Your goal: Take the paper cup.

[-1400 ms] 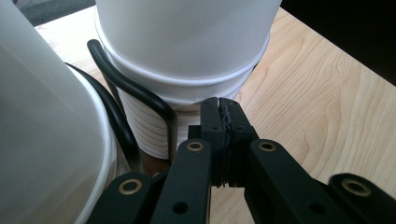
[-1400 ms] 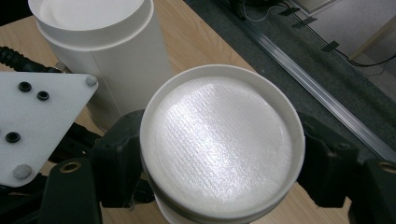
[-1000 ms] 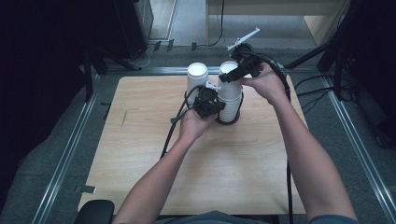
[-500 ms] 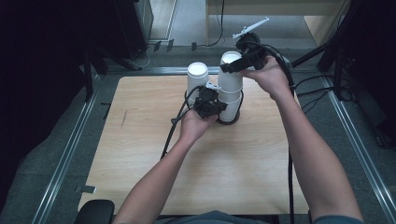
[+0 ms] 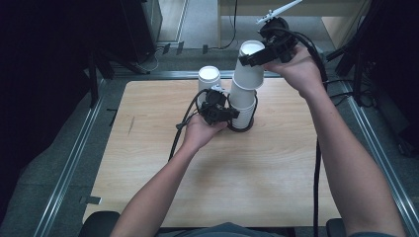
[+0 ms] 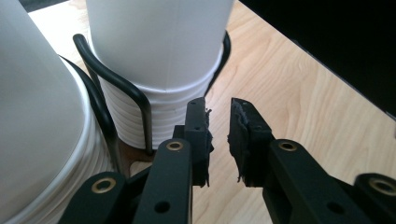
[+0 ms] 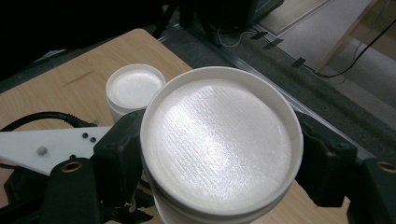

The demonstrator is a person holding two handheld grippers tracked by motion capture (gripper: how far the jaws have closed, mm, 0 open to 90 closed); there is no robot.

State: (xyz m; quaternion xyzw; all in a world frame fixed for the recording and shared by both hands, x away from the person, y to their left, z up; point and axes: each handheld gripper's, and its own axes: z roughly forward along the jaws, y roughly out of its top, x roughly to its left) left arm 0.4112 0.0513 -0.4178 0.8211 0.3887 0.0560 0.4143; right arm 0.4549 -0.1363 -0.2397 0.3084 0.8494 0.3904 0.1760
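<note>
Two stacks of upturned white paper cups stand in a black wire holder (image 5: pixel 242 129) at the table's far middle. My right gripper (image 5: pixel 257 55) is shut on the top cup (image 5: pixel 249 66) of the right stack (image 5: pixel 243 111) and holds it tilted and raised, its lower edge still at the stack's top. In the right gripper view the cup's base (image 7: pixel 219 140) sits between the black fingers (image 7: pixel 119 154). My left gripper (image 5: pixel 231 114) is low beside that stack; its jaws (image 6: pixel 218 126) have just been opening, a narrow gap with nothing between them, next to the stacked rims (image 6: pixel 159 116).
The second cup stack (image 5: pixel 209 79) stands left of the first, close to the left gripper. The wooden table (image 5: pixel 276 182) is bare toward the person. Cables trail from both grippers. Metal rails and dark floor lie beyond the table's edges.
My right gripper has risen and moved away with the top cup, pulling it up off the stack. The left gripper stayed at the stack's base.
</note>
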